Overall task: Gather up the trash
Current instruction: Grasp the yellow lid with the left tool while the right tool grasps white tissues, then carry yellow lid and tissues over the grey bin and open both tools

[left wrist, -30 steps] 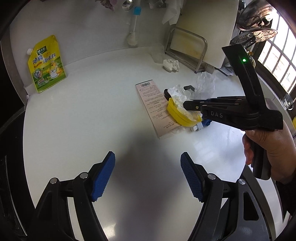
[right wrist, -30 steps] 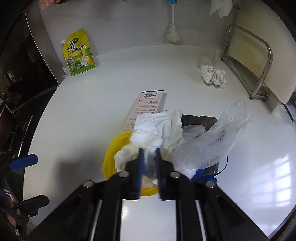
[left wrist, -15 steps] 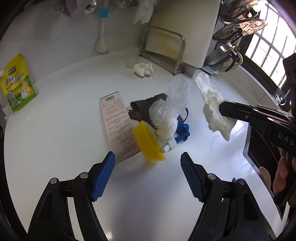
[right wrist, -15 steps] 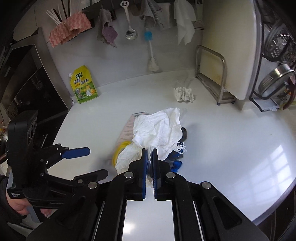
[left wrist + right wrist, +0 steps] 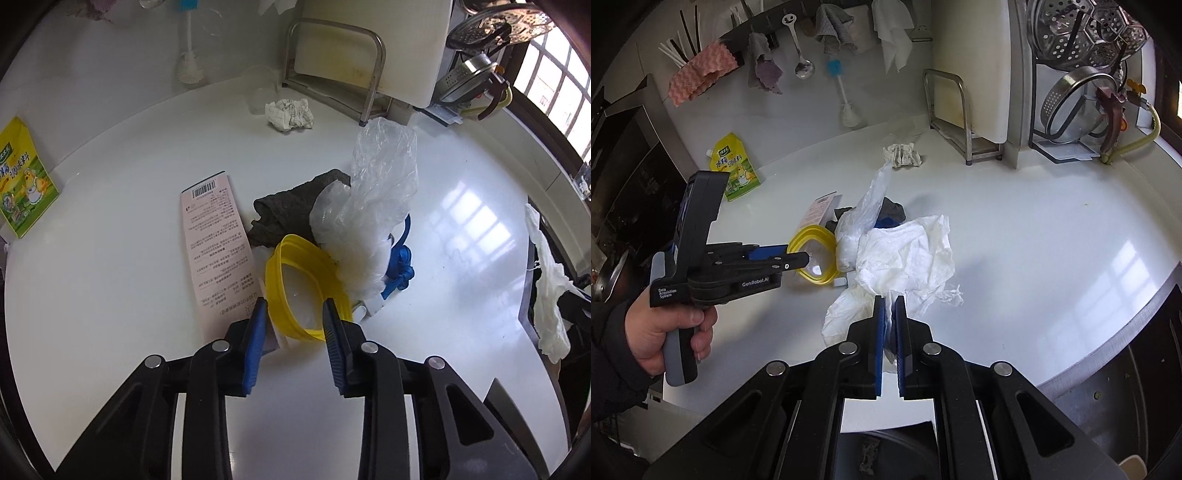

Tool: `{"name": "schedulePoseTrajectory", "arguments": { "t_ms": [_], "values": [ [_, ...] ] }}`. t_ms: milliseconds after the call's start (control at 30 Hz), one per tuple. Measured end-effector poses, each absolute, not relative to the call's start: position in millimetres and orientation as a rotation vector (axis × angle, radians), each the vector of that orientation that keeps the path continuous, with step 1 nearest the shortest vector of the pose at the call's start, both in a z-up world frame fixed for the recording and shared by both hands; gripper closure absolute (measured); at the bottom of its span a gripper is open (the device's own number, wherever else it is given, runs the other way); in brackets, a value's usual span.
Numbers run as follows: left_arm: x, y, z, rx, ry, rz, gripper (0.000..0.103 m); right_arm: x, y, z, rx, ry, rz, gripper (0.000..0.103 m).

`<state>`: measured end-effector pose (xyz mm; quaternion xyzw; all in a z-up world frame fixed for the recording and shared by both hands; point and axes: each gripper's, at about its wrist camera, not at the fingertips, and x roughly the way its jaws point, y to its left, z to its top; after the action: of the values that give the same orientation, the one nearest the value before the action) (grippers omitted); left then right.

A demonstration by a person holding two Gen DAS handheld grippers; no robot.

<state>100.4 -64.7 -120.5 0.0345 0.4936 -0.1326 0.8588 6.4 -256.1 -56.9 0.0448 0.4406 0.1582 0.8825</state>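
Two grippers, one loaded.

My right gripper (image 5: 890,306) is clamped on a crumpled white tissue (image 5: 905,254), held above the counter (image 5: 1034,240) near its edge. My left gripper (image 5: 293,314) is parted, its pads either side of the near rim of a yellow tub (image 5: 306,288); whether they touch it I cannot tell. A clear bag (image 5: 373,206) leans against the tub's far side, a printed card (image 5: 218,251) just beside it.

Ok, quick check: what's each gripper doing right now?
Left gripper: open, jaws either side of the yellow lid's rim, not clamped.
Right gripper: shut on the white tissue, lifted off the counter.
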Motion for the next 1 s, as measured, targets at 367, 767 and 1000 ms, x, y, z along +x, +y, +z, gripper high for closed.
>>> {"name": "schedulePoseTrajectory", "arguments": {
  "t_ms": [367,767,1000],
  "values": [
    [104,-70,-115,0.088,1.014,-0.342,0.092,-6,-263,-56,0.111,0.92,0.318,0.098],
    [68,-62,-77,0.146,0.929,-0.325,0.092,-14,-239,-51,0.123,0.921,0.381,0.098],
    [41,-51,-64,0.12,0.924,-0.329,0.092,-30,-231,-52,0.094,0.943,0.395,0.097]
  ]
}}
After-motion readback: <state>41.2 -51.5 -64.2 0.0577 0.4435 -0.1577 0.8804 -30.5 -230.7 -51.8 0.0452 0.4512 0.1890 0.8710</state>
